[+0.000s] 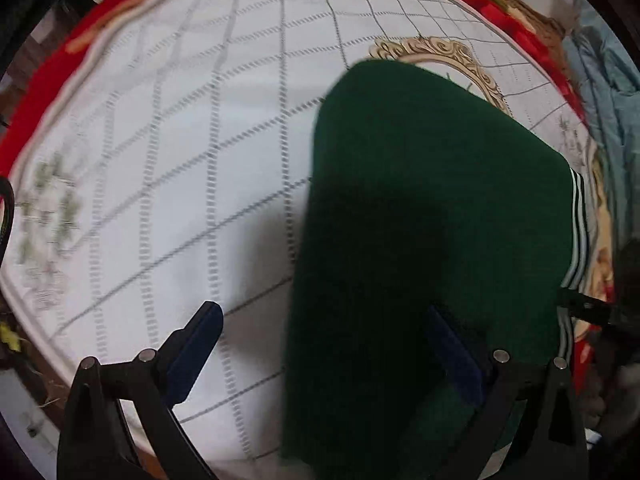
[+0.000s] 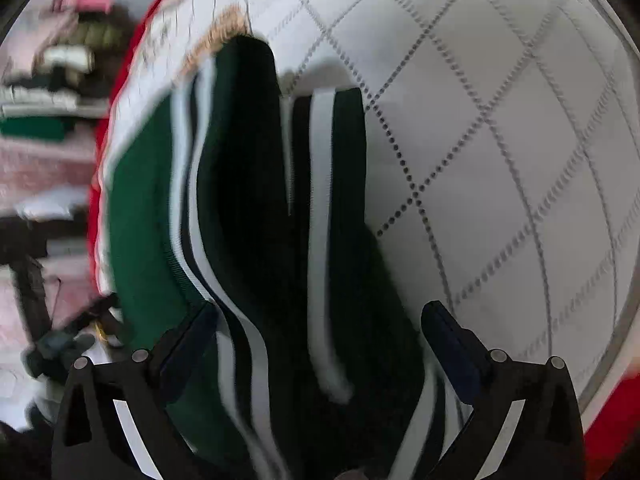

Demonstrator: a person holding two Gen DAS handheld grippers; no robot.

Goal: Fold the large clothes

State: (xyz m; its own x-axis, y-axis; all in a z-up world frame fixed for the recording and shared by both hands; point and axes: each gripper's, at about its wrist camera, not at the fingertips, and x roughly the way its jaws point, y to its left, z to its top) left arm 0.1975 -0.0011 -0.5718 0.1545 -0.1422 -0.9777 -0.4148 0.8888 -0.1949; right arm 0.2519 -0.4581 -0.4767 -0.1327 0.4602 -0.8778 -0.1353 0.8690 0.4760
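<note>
Both hand-held grippers [image 1: 324, 352] [image 2: 320, 344] straddle the green garment [image 1: 432, 208], jaws apart.

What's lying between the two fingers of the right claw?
The green garment with white stripes fills the gap of the right claw; the right wrist view shows it on the white quilted cover.

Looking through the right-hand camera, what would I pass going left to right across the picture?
Blurred pile of clothes → red blanket edge → green garment with white stripes → white quilted cover.
</note>
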